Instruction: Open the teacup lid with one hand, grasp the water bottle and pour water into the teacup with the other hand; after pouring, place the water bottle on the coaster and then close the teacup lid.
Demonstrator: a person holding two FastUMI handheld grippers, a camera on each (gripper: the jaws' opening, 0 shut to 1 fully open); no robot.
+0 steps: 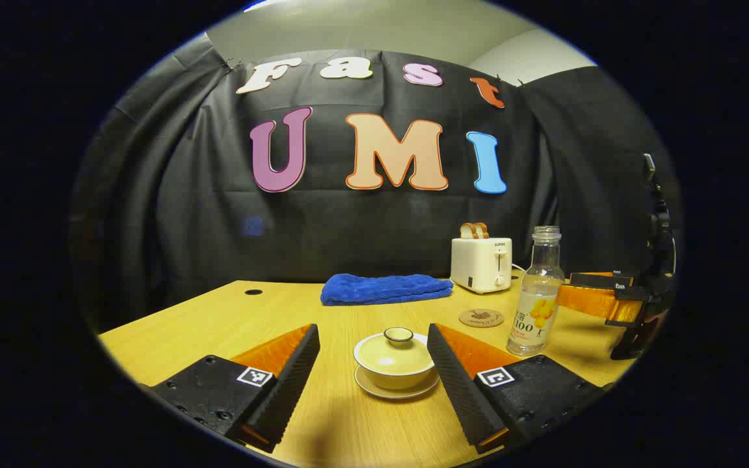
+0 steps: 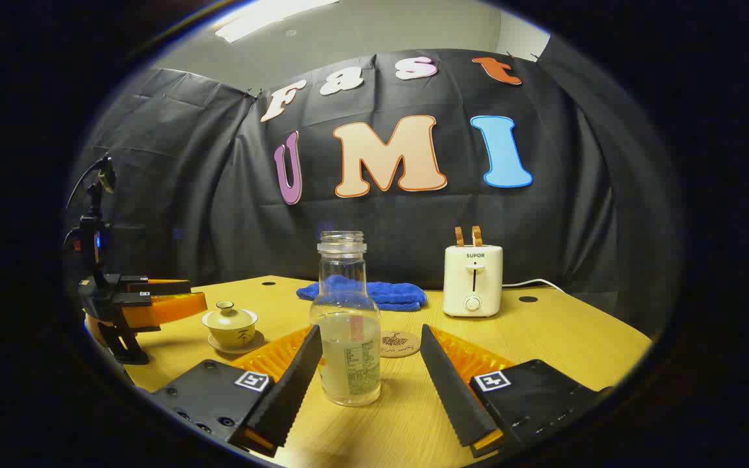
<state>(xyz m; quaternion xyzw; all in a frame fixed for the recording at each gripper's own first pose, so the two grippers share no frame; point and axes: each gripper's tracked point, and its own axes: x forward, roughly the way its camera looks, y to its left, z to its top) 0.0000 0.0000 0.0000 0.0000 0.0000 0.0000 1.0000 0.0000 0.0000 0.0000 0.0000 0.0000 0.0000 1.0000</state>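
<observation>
A pale yellow lidded teacup [image 1: 395, 361] on a saucer stands on the wooden table, between the spread fingers of my left gripper [image 1: 374, 380], which is open and touches nothing. The clear uncapped water bottle [image 1: 537, 292], part full, stands to the cup's right. In the right gripper view the bottle [image 2: 348, 325] stands upright between the fingers of my right gripper [image 2: 368, 383], open, with gaps on both sides. A round cork coaster [image 2: 400, 343] lies just behind the bottle; in the left gripper view the coaster [image 1: 481, 318] is right of the cup. The teacup [image 2: 230, 324] sits at left, with the left gripper [image 2: 153, 305] beside it.
A white toaster [image 1: 482, 263] holding bread slices stands at the back right of the table [image 1: 218, 325]. A folded blue towel [image 1: 384, 288] lies at the back centre. The right gripper [image 1: 608, 302] comes in from the right edge beside the bottle. The toaster [image 2: 473, 279] has a white cord.
</observation>
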